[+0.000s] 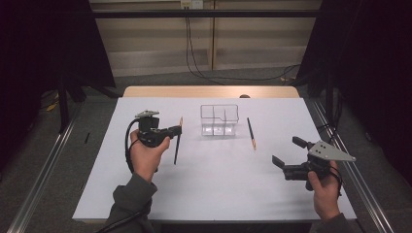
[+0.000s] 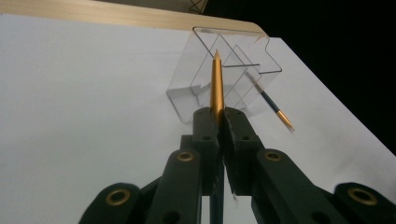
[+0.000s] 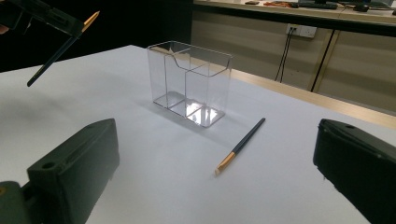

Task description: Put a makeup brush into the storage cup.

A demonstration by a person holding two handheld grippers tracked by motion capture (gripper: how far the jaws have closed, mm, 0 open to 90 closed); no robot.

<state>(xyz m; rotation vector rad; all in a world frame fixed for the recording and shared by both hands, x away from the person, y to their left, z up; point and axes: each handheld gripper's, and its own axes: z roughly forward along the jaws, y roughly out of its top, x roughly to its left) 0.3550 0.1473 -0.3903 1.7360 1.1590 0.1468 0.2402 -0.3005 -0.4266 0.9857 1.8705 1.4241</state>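
The makeup brush [image 2: 216,84] with the gold ferrule and dark handle is light, thin, stiff and rather slick, so a pinch near the gold end, as here, should keep it from swivelling. It sits clamped between the closed jaws of the left gripper [image 1: 176,130], lifted off the white table [image 1: 214,184], gold end poking out past the jaws toward the clear acrylic organizer [image 1: 219,119], handle hanging down behind. A second brush [image 3: 241,145] lies flat just beside the organizer. The right gripper [image 1: 286,151] hovers near it, jaws spread wide and empty
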